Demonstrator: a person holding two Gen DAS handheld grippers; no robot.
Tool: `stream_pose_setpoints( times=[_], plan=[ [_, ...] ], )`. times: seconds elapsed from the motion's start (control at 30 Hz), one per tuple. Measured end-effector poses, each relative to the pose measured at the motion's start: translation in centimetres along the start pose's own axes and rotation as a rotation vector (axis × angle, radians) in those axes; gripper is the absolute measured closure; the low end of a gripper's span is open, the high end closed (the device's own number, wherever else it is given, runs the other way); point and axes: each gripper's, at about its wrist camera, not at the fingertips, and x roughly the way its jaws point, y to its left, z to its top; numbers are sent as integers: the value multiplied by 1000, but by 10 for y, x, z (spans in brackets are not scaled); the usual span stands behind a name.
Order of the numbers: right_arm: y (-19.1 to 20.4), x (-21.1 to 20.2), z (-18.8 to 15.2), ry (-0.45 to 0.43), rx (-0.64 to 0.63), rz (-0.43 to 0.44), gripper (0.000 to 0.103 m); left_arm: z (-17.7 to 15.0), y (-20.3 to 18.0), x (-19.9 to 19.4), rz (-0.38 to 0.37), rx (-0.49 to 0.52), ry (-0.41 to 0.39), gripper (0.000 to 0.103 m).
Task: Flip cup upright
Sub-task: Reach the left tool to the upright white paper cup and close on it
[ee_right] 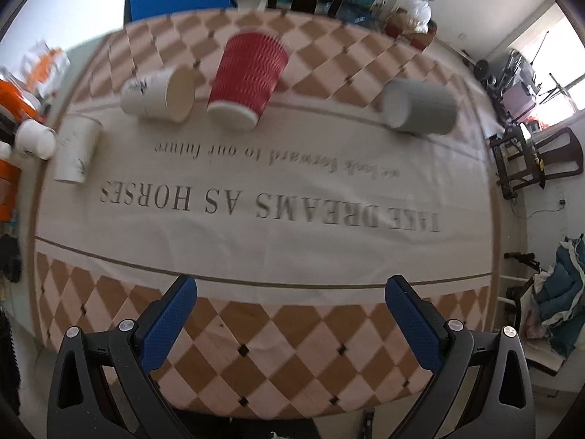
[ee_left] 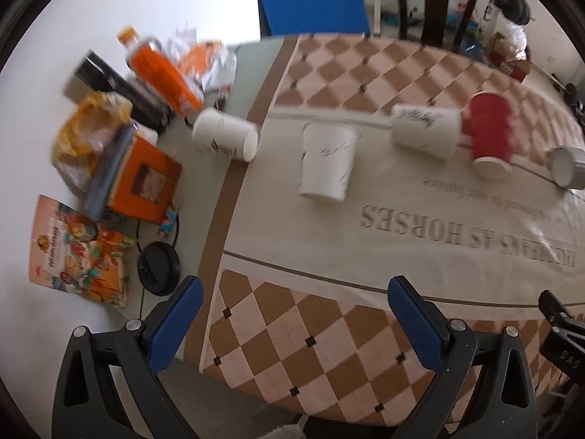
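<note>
Several paper cups sit on the tablecloth (ee_right: 292,241). A red ribbed cup (ee_right: 246,78) (ee_left: 490,135) stands upside down. A white cup (ee_right: 75,150) (ee_left: 327,161) also stands upside down. Two white cups lie on their sides: one (ee_right: 157,93) (ee_left: 426,130) beside the red cup, one (ee_left: 226,133) (ee_right: 34,141) at the cloth's left edge. A grey cup (ee_right: 420,106) (ee_left: 566,170) lies on its side at the right. My left gripper (ee_left: 296,322) and right gripper (ee_right: 292,322) are open and empty, well short of the cups.
Left of the cloth lie an orange bottle (ee_left: 161,73), an orange box (ee_left: 144,186), a snack bag (ee_left: 78,256), a black lid (ee_left: 159,267) and a black box (ee_left: 120,87). A blue box (ee_left: 314,3) and dark chairs (ee_right: 533,161) stand beyond the table.
</note>
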Motion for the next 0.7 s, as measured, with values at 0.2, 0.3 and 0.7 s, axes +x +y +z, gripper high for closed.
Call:
stream_pose_setpoints(
  times=[0.2,0.3,0.7],
  plan=[
    [49,56,28,83,-24,-18,0,28,25,51,-52,-23,95,0],
    [73,76,43,109,-28,-17,0,44,31,69,-82,-14,117,1],
    [122,116,92,154,-28,-48,0,108,9,111,-230,64,163,11]
  ],
)
